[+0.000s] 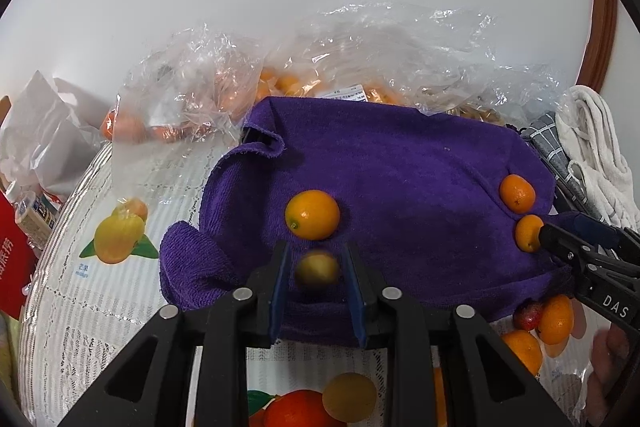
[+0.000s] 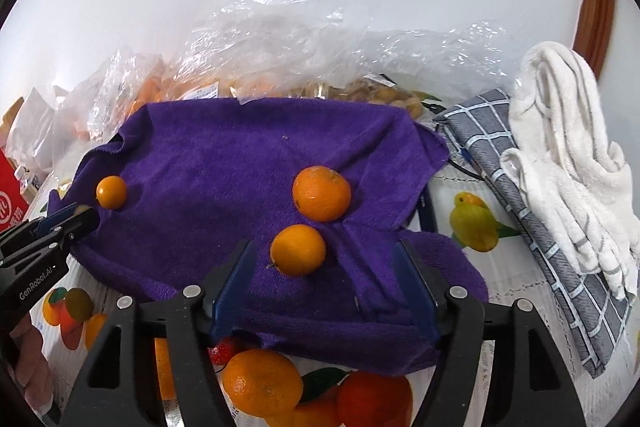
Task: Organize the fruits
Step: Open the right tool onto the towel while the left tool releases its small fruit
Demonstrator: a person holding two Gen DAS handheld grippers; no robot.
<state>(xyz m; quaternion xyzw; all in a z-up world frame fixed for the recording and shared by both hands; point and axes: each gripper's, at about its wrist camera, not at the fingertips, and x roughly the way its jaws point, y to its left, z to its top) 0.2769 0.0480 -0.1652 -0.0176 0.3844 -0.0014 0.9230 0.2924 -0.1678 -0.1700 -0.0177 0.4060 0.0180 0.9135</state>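
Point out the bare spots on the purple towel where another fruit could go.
Free: the purple towel middle and back, between the lone small fruit at its left and the two oranges at right. Crowded: the front edge by both grippers, and the plastic bags behind.

left wrist: close, angled down; right wrist: same; shared: purple towel (image 1: 400, 163)
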